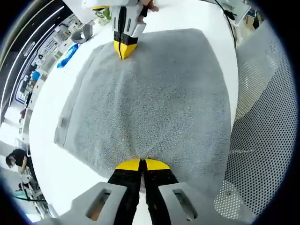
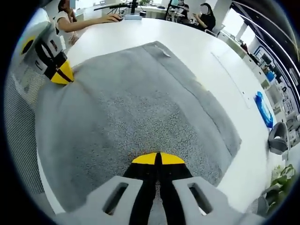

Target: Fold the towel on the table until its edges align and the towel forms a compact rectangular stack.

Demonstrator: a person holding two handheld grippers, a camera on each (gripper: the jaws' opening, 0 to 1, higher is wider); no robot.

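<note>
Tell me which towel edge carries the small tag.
The banded edge that lies toward the blue object; the tag sits near one end of it.

This is looking like an open-plan office or lab workspace. A large white table (image 2: 201,51) is curving through the room, and at its far end in the right gripper view people (image 2: 70,21) are sitting and working, one hand resting near a keyboard or mouse beside a monitor stand (image 2: 133,7). A grey office chair (image 2: 279,138) is standing past the table's edge, with a potted green plant (image 2: 281,180) growing near it. In the left gripper view, a perforated metal panel (image 1: 262,117) is running along one side of the table, and another person (image 1: 16,159) is bending over a cluttered workstation beyond it.
</note>
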